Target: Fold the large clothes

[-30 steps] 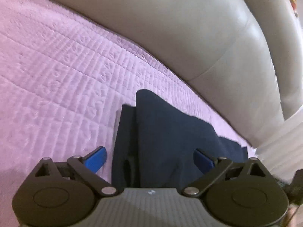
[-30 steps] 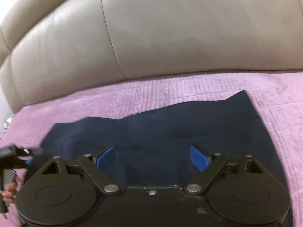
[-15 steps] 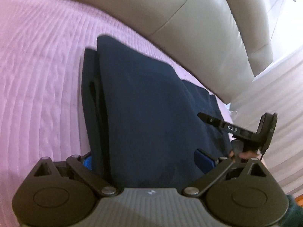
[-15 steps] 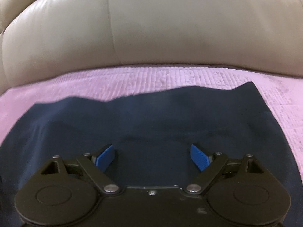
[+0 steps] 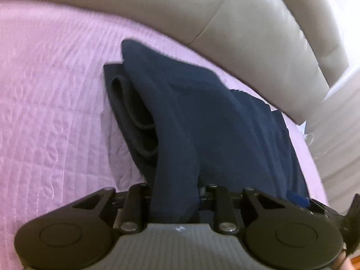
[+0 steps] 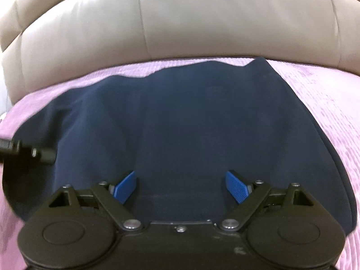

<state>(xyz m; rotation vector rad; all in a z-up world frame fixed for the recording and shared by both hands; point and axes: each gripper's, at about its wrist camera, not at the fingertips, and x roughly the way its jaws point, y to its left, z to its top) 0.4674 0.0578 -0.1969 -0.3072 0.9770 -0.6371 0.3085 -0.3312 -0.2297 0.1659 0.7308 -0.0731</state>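
A navy garment lies folded on a pink quilted cover, its layered edge facing left. My left gripper is closing, and a raised ridge of the navy cloth runs between its jaws and looks pinched there; the pads are hidden by the fabric. In the right wrist view the same garment spreads wide and flat. My right gripper hovers low over its near part, blue pads far apart with nothing between them. A black part of the left gripper shows at the left edge.
A beige leather sofa backrest rises right behind the garment and curves round to the right. The pink cover stretches out on both sides of the garment.
My left jaws have come together on a fold of the navy garment, which now stands up in a ridge. My right gripper has moved in lower over the cloth, still open.
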